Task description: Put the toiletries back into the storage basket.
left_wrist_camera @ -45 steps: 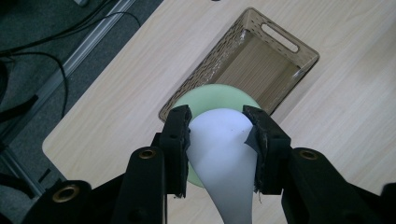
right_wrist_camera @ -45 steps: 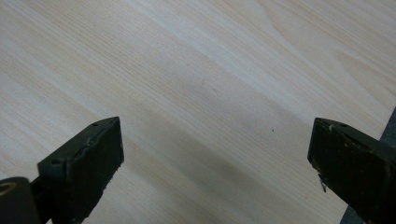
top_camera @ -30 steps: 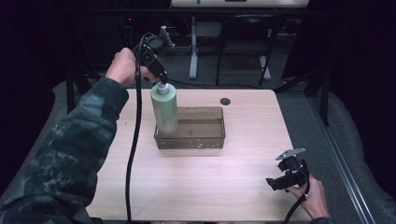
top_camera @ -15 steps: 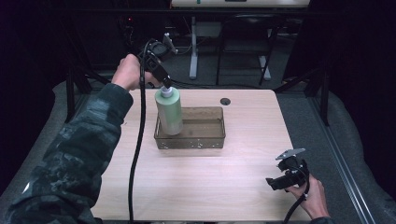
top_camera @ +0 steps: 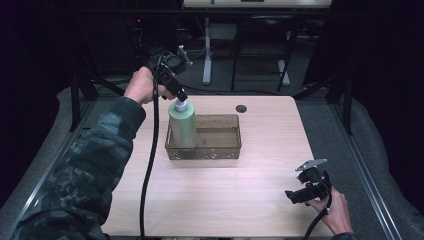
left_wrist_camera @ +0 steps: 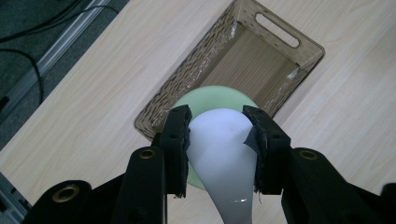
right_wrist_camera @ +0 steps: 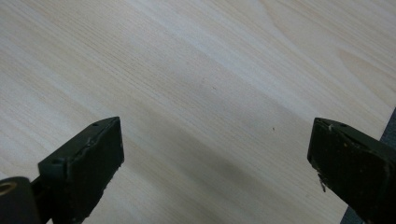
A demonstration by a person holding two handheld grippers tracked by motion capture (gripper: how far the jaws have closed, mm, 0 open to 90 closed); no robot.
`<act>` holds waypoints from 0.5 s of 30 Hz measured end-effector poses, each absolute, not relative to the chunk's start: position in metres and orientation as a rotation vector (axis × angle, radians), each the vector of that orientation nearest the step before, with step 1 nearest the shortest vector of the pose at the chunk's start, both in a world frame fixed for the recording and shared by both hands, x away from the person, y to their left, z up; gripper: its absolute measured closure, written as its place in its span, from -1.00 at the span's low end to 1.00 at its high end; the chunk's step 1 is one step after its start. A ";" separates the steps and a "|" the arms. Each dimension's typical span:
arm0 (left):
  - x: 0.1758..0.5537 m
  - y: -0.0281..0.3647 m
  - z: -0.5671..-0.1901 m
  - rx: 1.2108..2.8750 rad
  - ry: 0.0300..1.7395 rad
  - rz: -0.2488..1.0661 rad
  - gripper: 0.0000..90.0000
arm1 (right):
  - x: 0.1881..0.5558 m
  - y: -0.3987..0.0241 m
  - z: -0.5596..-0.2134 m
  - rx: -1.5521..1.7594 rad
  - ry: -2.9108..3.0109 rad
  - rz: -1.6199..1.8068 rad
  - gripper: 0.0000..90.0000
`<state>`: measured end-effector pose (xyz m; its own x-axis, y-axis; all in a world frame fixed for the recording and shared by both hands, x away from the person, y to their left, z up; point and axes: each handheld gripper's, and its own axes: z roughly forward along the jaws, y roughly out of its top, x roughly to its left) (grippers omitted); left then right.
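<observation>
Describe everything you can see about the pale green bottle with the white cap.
The pale green bottle with the white cap is a plain, matte cylinder that looks like plastic, with rounded shoulders and no label in sight. It stands upright in the left end of the smoky brown see-through plastic basket on the light wooden table. Whether its base rests on the basket floor cannot be told. The left gripper reaches down from above, its black jaws closed on either side of the smooth white cap.

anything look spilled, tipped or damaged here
Nothing stands out. The pale green bottle with a white cap stands upright in the smoky clear plastic bin, held by its cap in the left gripper; no spill or damage shows.
</observation>
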<state>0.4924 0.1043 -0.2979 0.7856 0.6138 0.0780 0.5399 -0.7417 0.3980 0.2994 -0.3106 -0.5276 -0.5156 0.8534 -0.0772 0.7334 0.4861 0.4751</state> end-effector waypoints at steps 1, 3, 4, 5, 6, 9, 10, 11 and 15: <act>0.492 0.105 -0.299 2.620 0.878 0.283 0.40 | 0.299 -0.310 -0.528 1.345 2.432 0.567 -0.93; 0.491 0.106 -0.303 2.619 0.880 0.281 0.40 | 0.299 -0.310 -0.528 1.344 2.433 0.564 -0.93; 0.491 0.106 -0.305 2.625 0.877 0.271 0.40 | 0.299 -0.310 -0.528 1.350 2.434 0.564 -0.93; 0.491 0.107 -0.307 2.624 0.882 0.273 0.40 | 0.299 -0.310 -0.528 1.346 2.432 0.563 -0.93; 0.491 0.108 -0.308 2.619 0.886 0.268 0.40 | 0.299 -0.310 -0.528 1.345 2.433 0.562 -0.93; 0.491 0.110 -0.312 2.630 0.887 0.248 0.40 | 0.299 -0.309 -0.528 1.348 2.433 0.565 -0.93; 0.491 0.110 -0.313 2.639 0.885 0.246 0.40 | 0.299 -0.309 -0.528 1.348 2.433 0.566 -0.93; 0.491 0.111 -0.314 2.632 0.889 0.246 0.40 | 0.299 -0.309 -0.528 1.348 2.433 0.567 -0.93; 0.490 0.115 -0.318 2.636 0.896 0.235 0.40 | 0.299 -0.309 -0.528 1.348 2.432 0.565 -0.93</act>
<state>0.4903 0.1147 -0.3179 0.7868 0.6155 0.0448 0.5583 -0.7409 0.3734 0.2986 -0.3093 -0.5277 -0.5134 0.8552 -0.0715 0.7360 0.4816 0.4757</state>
